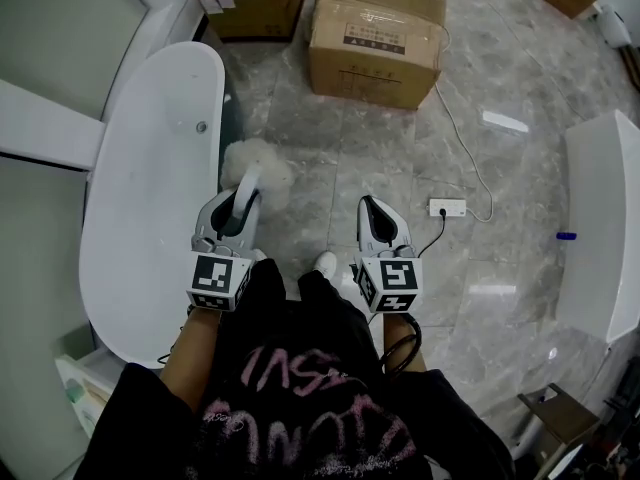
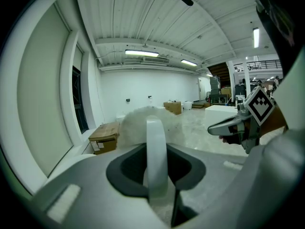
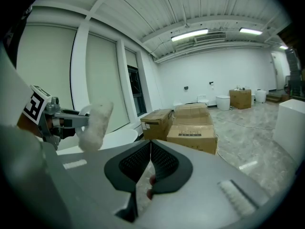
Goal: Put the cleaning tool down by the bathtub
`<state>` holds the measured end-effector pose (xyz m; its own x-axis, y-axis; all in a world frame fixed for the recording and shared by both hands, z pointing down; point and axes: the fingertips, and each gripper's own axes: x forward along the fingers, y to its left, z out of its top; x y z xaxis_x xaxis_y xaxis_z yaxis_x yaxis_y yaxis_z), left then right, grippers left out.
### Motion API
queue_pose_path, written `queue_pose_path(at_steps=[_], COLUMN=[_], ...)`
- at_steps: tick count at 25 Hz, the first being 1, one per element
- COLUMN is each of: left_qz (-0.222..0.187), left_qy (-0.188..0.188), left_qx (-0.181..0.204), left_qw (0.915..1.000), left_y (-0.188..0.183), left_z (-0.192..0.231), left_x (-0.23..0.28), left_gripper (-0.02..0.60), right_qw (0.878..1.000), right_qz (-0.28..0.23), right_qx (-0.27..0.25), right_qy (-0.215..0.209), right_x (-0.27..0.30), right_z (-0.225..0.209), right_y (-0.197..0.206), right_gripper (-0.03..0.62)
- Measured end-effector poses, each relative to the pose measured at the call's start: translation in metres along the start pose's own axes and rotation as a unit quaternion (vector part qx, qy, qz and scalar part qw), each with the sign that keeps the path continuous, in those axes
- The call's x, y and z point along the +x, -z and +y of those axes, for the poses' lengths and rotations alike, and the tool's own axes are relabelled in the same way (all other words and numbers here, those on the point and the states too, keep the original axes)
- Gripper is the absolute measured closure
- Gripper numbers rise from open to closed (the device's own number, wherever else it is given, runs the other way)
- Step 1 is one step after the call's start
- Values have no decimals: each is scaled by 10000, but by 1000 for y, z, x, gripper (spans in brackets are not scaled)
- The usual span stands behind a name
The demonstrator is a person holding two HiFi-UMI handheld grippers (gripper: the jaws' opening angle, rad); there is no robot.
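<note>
While the left tongs [image 1: 238, 203] are clamped on the white handle of the cleaning tool [image 1: 256, 166], its fluffy head hangs out ahead of them over the grey floor [image 1: 350, 158], just beside the long right-hand edge of the bathtub [image 1: 150, 188]. In the left gripper view the handle [image 2: 156, 151] stands upright between the jaws, pinched at its lower part, with the pale fuzz of the head beyond it. The right tongs [image 1: 375, 218] are pressed together with nothing between them and are held apart from the tool, out over the open floor towards the cardboard boxes [image 1: 375, 33].

The tool looks light. Its head is soft and should squash or flop on touching down, so it gives no firm purchase. The handle looks stiff, smooth and narrow, so it could slide or twist in a loose grip; that handle is the right place to hold it, as it is held now. Nothing about it seems fragile. The tool has not yet been set down, and floor close along the tub's edge lies free beneath it.
</note>
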<state>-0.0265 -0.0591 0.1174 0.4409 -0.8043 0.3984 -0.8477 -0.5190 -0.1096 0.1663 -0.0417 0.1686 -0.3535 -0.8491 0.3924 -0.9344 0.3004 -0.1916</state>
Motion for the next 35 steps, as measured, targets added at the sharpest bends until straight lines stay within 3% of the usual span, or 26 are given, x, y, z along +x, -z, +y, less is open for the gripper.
queue_pose_path(at_steps=[19, 35], left_qz=[-44, 8], left_qy=[98, 196], left_qx=[-169, -555], left_qw=[9998, 9983], left_y=[8, 29], left_z=[25, 53], left_x=[-8, 1], left_gripper=[499, 499], right_qw=[9996, 9990], right_qz=[120, 64], right_qx=[-96, -108], right_qy=[240, 427], right_x=[12, 34], right_z=[24, 43], right_y=[0, 1], right_gripper=[582, 580])
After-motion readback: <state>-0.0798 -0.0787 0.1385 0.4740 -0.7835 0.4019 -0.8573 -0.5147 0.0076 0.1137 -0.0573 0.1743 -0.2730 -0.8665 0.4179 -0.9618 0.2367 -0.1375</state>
